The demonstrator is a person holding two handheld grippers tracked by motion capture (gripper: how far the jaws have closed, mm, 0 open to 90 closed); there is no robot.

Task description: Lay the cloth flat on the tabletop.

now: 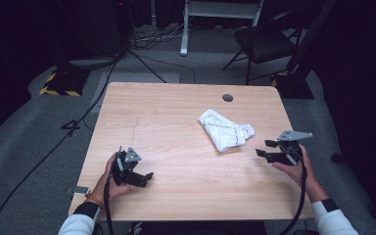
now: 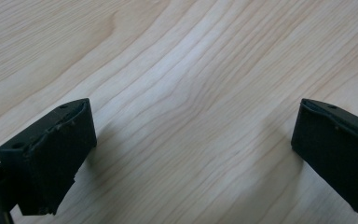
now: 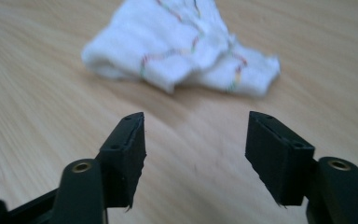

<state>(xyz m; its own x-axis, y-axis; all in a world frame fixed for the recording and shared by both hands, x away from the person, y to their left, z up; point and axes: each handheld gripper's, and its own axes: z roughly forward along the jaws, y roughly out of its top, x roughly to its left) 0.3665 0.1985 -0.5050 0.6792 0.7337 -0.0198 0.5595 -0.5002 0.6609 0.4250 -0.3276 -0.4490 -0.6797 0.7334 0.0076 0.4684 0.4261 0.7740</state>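
The wooden counter [image 1: 176, 122] is carrying one thing: a crumpled white cloth [image 1: 225, 129] lying right of centre. The right gripper [image 1: 270, 149] is hovering just beside it, jaws spread and empty, pointing at it. The left gripper [image 1: 144, 177] is sitting well apart at the near left, jaws spread over bare wood. A shallow pinch risks catching one loose layer, leaving the bundle unrolling or dragging.

Each black hand-held gripper [image 1: 138, 177] carries a grey three-cornered plate and trailing cable; white sleeves, dark cuffs.
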